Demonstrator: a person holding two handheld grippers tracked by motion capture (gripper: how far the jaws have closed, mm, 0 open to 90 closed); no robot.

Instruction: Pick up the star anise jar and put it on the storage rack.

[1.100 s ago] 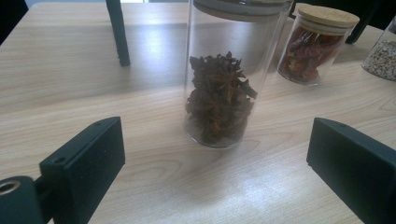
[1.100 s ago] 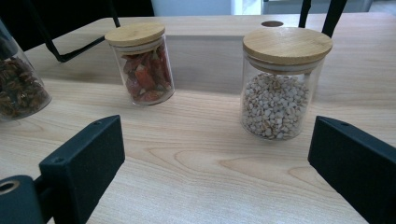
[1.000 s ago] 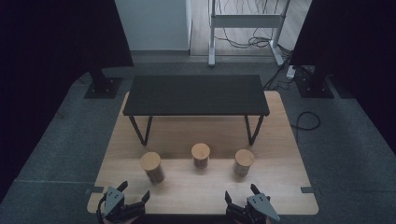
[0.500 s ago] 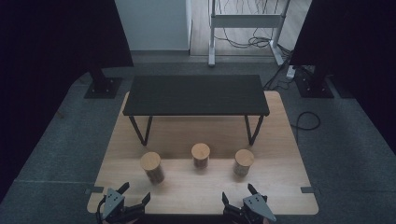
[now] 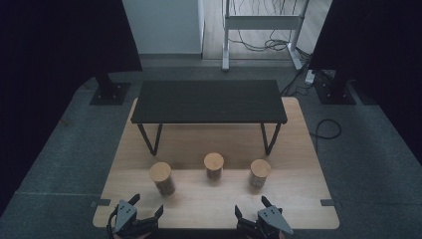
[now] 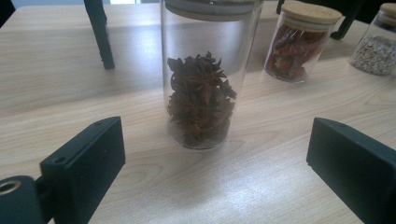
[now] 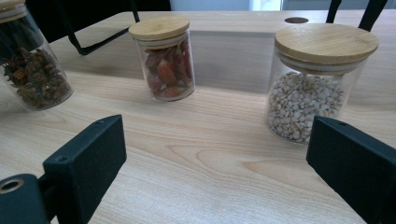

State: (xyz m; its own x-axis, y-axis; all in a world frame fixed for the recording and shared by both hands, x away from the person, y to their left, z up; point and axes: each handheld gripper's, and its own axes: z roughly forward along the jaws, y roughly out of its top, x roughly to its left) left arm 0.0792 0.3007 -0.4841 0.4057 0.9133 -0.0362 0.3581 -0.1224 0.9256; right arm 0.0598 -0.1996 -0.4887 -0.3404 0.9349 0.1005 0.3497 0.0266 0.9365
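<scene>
Three glass jars with bamboo lids stand in a row on the pale wooden board, just in front of the black shelf [image 5: 209,102]. Nearest the left gripper [image 5: 142,219] is the star anise jar [image 6: 201,79], dead ahead between its two black jaws but well short of them. Those jaws have just been opening back out and stand wide apart with nothing between them. The right gripper [image 5: 256,221] waits at the near edge too, jaws spread wide and empty, looking towards the white-grain jar [image 7: 308,93], with the dried chilli jar [image 7: 163,60] beside it in the middle of the row.

Handling, as I judge it: this is smooth, clear, straight-walled glass, rigid but breakable, and slippery under hard pads. The star anise is loose and light and fills only the lower part, so most of the weight is probably the glass itself. A tall, narrow cylinder like this may tip if it is nudged high up. The best hold looks to be across the body around mid-height, below the lid [image 5: 160,172], with the jaws square to the wall. That lid is flat, matte, round wood, apparently seated on a pale seal ring, so lifting by it risks pulling it loose. The board [image 5: 298,199] has a fine, smooth grain, so a pushed jar could slide.
</scene>
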